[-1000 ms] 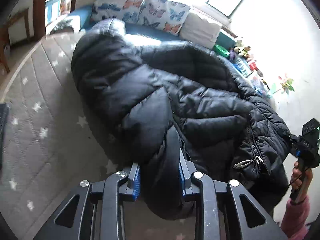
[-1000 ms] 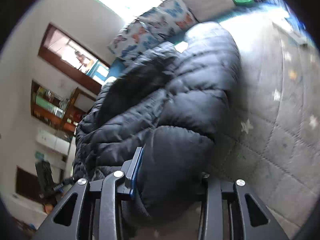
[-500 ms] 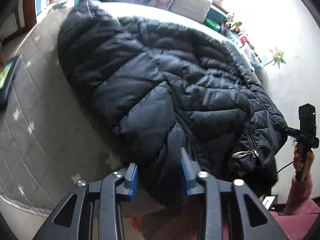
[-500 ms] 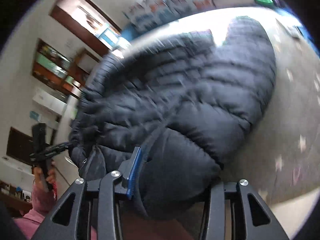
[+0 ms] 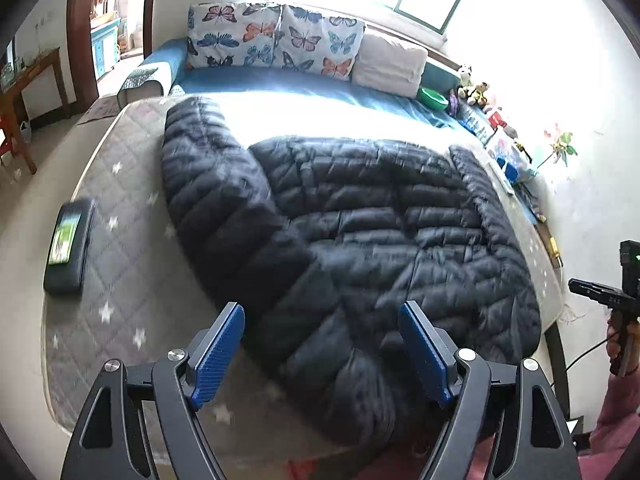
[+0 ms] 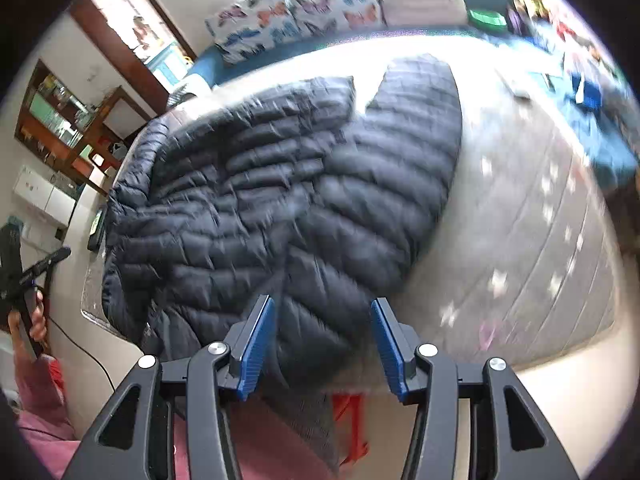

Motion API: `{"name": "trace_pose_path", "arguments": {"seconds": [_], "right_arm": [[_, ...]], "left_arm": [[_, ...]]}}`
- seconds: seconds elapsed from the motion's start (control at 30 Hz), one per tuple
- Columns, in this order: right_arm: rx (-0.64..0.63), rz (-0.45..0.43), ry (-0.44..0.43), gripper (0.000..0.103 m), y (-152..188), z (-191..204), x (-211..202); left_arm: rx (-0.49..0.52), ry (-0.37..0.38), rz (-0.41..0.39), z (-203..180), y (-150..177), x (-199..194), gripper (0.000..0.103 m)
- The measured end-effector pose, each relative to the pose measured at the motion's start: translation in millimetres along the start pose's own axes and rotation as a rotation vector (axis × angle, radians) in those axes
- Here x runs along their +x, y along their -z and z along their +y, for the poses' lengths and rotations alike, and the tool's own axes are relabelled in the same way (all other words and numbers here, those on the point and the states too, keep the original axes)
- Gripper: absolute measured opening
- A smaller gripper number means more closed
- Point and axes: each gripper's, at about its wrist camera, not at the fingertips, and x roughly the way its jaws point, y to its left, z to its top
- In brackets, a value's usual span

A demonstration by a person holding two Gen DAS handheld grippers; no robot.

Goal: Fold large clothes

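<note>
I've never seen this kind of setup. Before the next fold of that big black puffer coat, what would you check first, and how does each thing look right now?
1. Left gripper has let go: ok. Its jaws have just been opening and the blue pads are clear of the fabric.
2. Right gripper has let go: ok. Its jaws have just been opening and nothing is pinched.
3. Black puffer coat lies spread on the bed: ok, though its near hem hangs over the edge.
4. Sleeves laid out: ok for the one beside the body; the other, cannot tell.
5. Fold area clear: not ok. A phone lies on the bed beside the coat.
</note>
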Motion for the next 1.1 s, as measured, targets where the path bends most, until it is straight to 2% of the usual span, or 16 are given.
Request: {"name": "trace_pose_path", "arguments": {"seconds": [0.1, 0.23, 0.33, 0.47, 0.57, 0.7, 0.87, 1.1], "right_arm": [[-0.080, -0.047, 0.031, 0.056, -29.2, 16.1, -2.8], [-0.148, -0.039, -0.003, 0.057, -73.4, 30.1, 13.3], [-0.149, -0.033, -0.006, 0.057, -110.6, 31.1, 37.8], [-0.097, -0.019, -0.044, 0.057, -147.8, 12.5, 74.7], [-0.046, -0.005, -0.041, 0.057, -171.1, -6.5, 109.8], [0.056, 0.014, -0.057, 0.057, -191.3, -36.5, 151.7], [0.089, 0.050, -0.106, 0.057, -199.8, -51.7, 191.4], [0.078, 0.125, -0.082, 0.057, -200.0, -54.8, 231.2]], "left_arm": [[-0.008, 0.039, -0.007, -2.9, -31.0, 6.3, 0.084], [-0.018, 0.071, 0.003, -12.1, -78.8, 29.6, 0.084], [-0.042, 0.083, 0.054, -13.9, -113.7, 65.5, 0.084], [-0.119, 0.072, 0.124, 1.5, -144.8, 117.9, 0.084], [-0.202, 0.060, 0.187, 19.1, -157.5, 162.8, 0.084], [-0.308, 0.052, 0.218, 45.2, -165.4, 203.8, 0.084], [-0.332, 0.033, 0.221, 66.1, -174.5, 237.4, 0.084], [-0.396, 0.072, 0.251, 95.8, -176.0, 272.3, 0.085]]}}
